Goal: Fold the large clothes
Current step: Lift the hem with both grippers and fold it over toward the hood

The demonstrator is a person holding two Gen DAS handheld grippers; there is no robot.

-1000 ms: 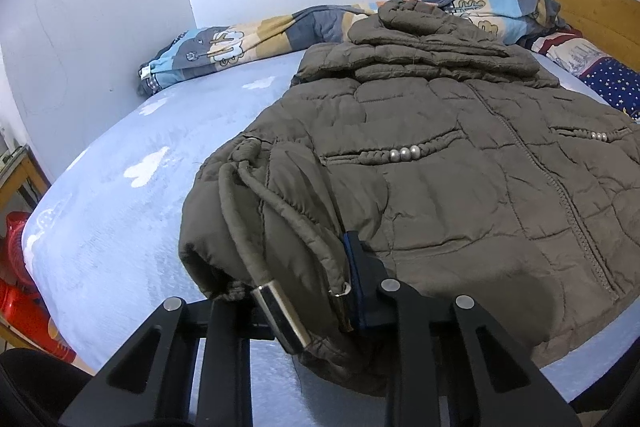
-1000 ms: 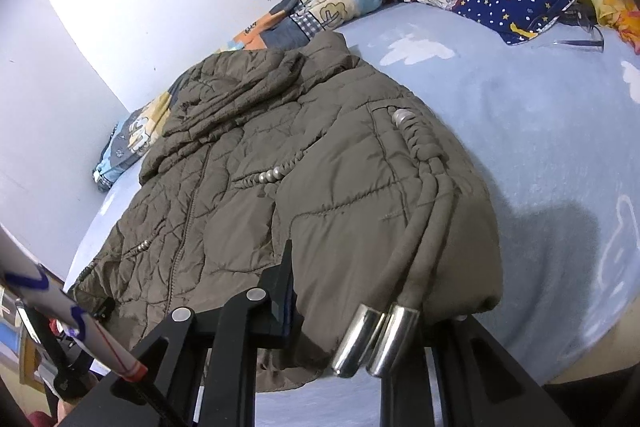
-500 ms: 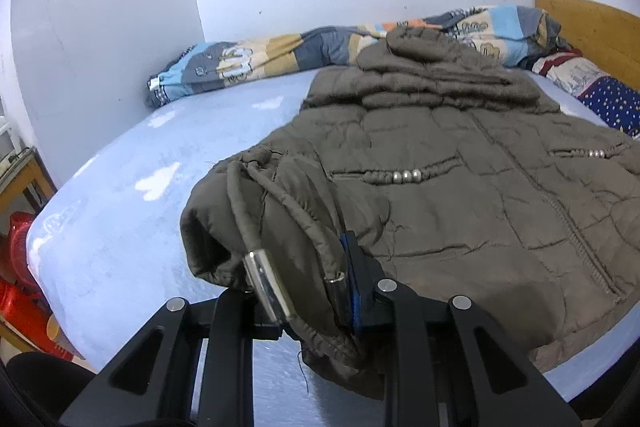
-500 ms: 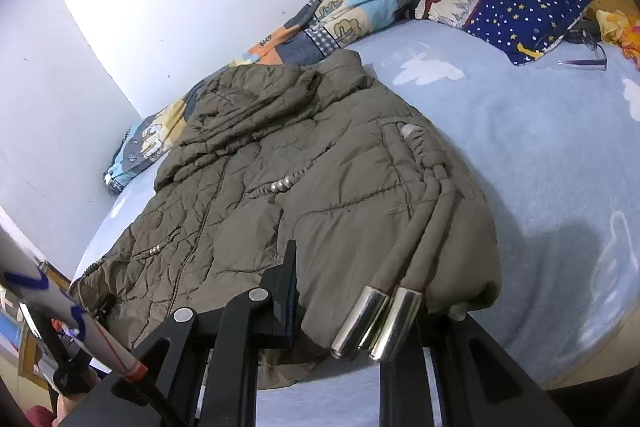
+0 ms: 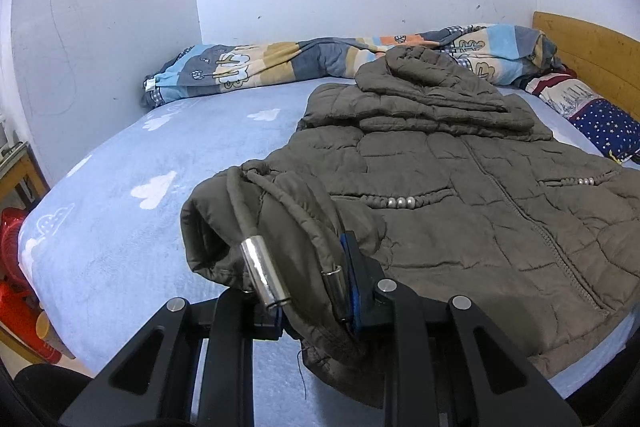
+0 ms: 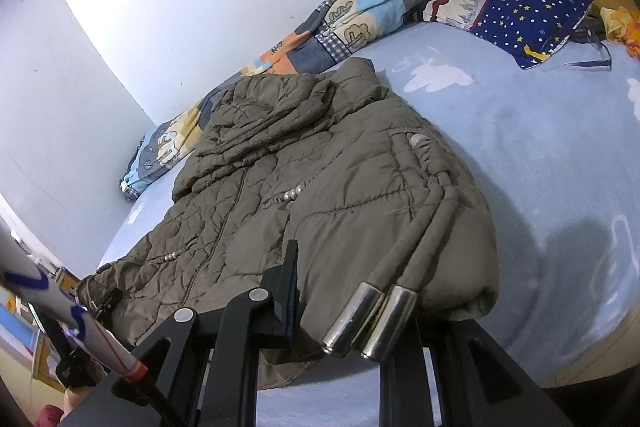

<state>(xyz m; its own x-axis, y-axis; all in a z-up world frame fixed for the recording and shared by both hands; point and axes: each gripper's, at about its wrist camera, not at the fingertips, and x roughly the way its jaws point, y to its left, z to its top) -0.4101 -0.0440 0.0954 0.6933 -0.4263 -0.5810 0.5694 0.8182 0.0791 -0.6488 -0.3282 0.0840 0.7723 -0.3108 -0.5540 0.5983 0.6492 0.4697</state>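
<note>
On bed (image 5: 120,211), both claws clamp jacket (image 5: 460,211) hem.

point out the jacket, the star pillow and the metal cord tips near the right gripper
jacket (image 6: 320,187): right wrist view, on the quilted front panel.
star pillow (image 6: 532,15): right wrist view, on its dark blue starred face.
metal cord tips (image 6: 370,321): right wrist view, on the pair of silver caps.

I count one jacket (image 5: 460,211), one rolled blanket (image 5: 280,65), one starry pillow (image 6: 528,13), one bed (image 5: 120,219). Two metal cord tips (image 6: 370,323) near my right fingers, two on left.
</note>
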